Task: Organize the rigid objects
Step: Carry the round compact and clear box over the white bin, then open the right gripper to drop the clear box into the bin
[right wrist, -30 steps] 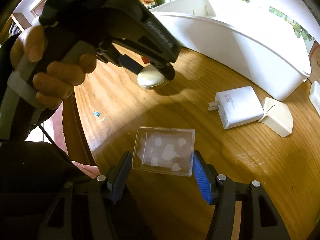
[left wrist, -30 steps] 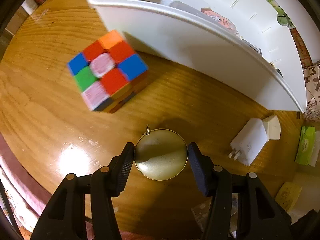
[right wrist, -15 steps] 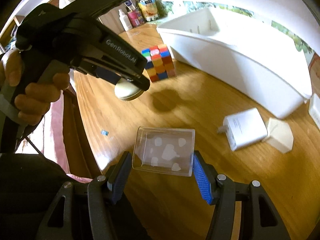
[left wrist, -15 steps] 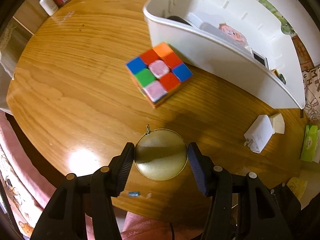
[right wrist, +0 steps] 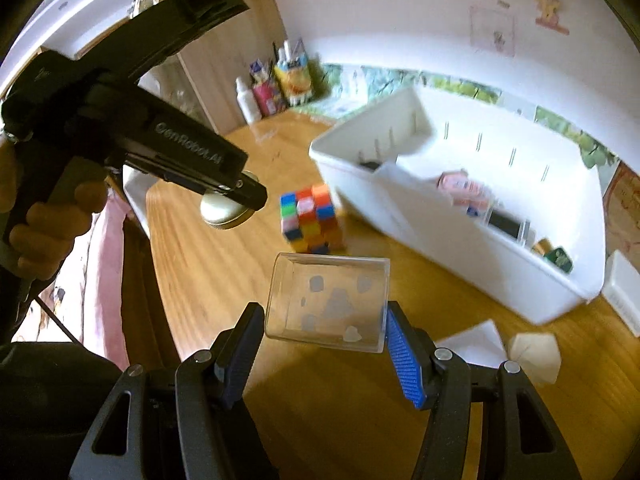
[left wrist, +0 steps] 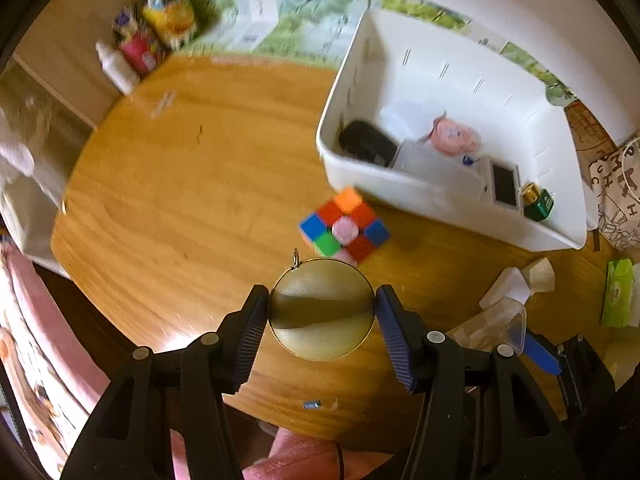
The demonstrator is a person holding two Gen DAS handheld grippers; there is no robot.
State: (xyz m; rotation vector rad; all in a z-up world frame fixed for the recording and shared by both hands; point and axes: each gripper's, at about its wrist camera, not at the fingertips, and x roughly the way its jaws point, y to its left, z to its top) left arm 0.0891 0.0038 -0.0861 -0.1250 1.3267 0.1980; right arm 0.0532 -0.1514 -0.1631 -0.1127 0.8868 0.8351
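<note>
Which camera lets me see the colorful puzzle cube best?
The right wrist view: the puzzle cube stands clear, showing its top and two sides. The left wrist view shows only its top, blurred, partly behind the gold disc.

Counts, relative to the white bin [left wrist: 420,196]: 1 puzzle cube [left wrist: 345,228] just in front of it, 1 white charger [left wrist: 505,286] off its right corner, 1 green jar [left wrist: 538,202] inside, maybe 5 items inside total, blurred. Held: 1 gold disc [left wrist: 322,310], 1 clear box [right wrist: 328,302].
</note>
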